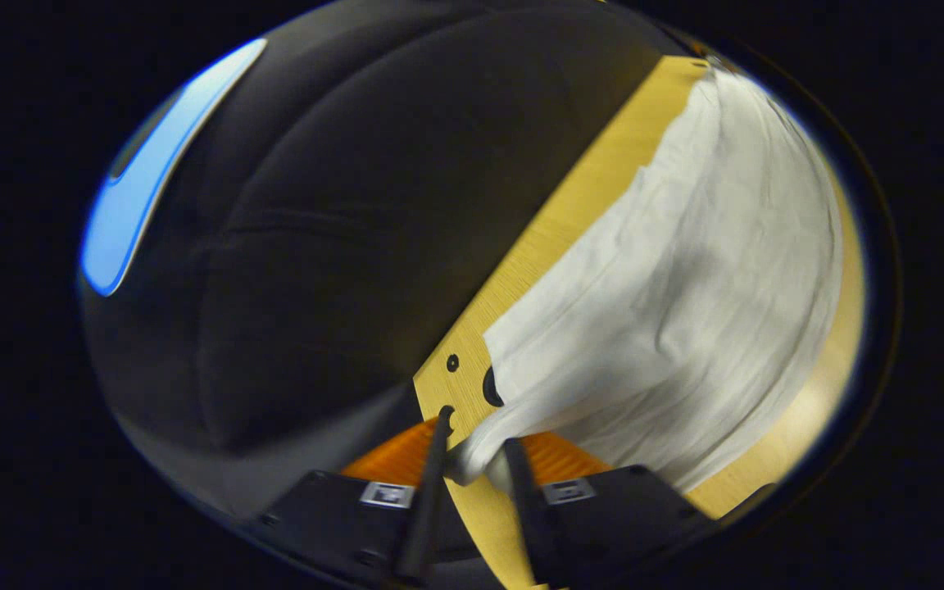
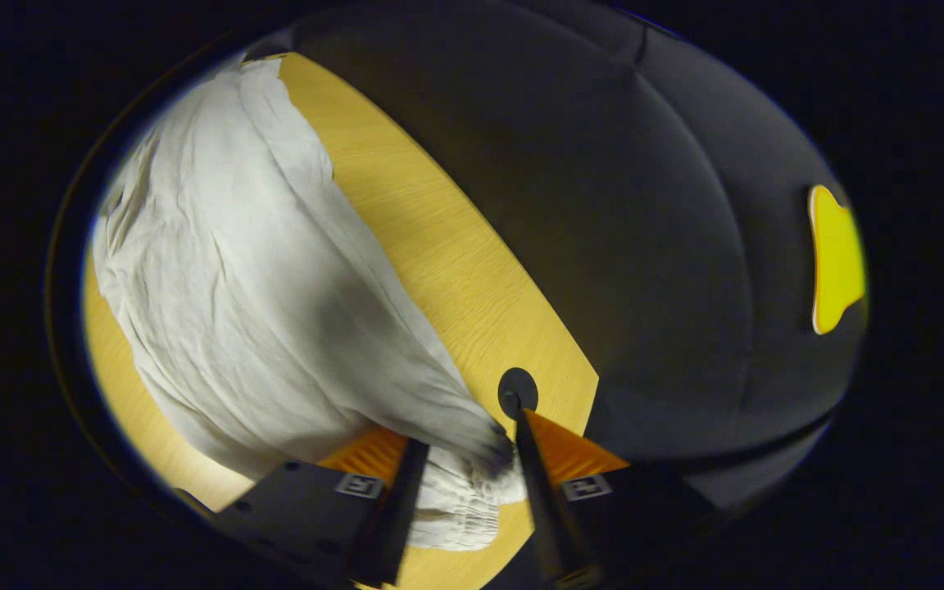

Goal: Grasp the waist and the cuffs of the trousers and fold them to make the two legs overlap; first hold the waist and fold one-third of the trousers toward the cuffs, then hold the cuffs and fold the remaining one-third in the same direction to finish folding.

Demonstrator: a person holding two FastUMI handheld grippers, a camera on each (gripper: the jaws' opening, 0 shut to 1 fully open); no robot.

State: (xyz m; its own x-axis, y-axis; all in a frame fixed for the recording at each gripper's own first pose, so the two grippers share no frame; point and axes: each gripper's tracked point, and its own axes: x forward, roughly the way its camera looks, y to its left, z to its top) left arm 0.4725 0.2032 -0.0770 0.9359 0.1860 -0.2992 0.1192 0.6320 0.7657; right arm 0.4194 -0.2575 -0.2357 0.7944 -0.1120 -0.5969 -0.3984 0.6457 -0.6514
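The left gripper (image 1: 472, 442) has a blocky dark housing in two halves, each carrying a small square printed marker in black and white on a pale plate. Behind the housing a ribbed orange panel fans out between the halves. Two slim, tapering fingers rise from the housing and narrow toward their ends. The right gripper (image 2: 460, 447) is built the same way: dark two-part body with small round screws, a square marker on each half, orange wedges behind, two slender fingers.

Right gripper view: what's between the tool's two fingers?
A bunched, gathered end of the white trousers fills the gap of the right tool, above the wooden table.
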